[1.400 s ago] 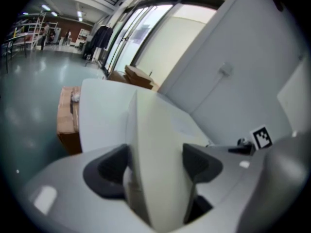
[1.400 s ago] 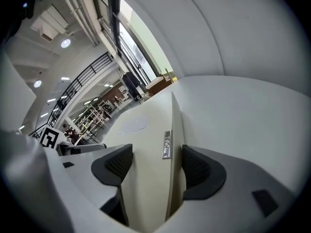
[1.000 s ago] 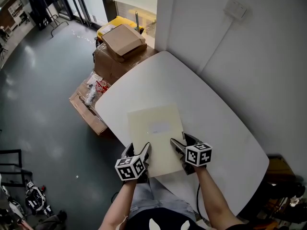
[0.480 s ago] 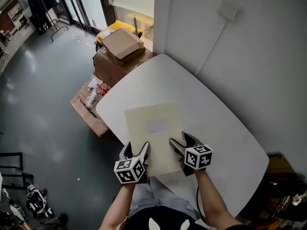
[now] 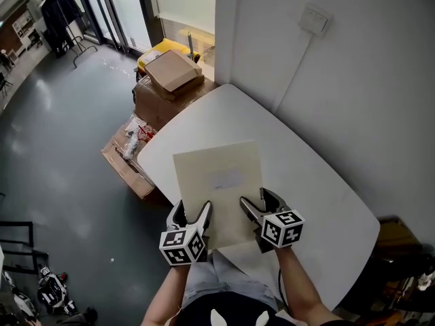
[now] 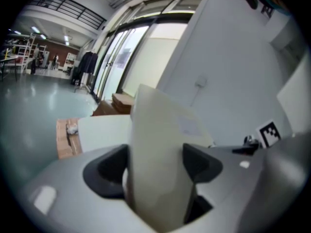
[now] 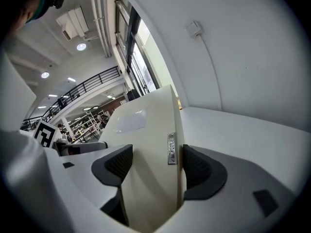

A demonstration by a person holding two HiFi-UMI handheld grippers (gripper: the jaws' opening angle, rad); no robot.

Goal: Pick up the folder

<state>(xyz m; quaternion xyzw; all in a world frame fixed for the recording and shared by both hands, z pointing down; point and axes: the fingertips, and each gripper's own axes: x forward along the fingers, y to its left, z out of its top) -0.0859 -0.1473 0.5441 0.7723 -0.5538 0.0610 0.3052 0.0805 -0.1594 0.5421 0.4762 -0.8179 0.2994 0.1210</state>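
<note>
Running near to far, the folder (image 5: 219, 178) is held over the near part of the white desk (image 5: 312, 182): pale cream, plain, with a faint label patch. The left tool (image 5: 192, 210) and right tool (image 5: 257, 199) each pinch its near edge.

Nothing legible from here: the pale label (image 5: 224, 178) on the folder (image 5: 216, 210) looks blank, and the small metal tag (image 7: 171, 148) on its edge is too blurred to read
</note>
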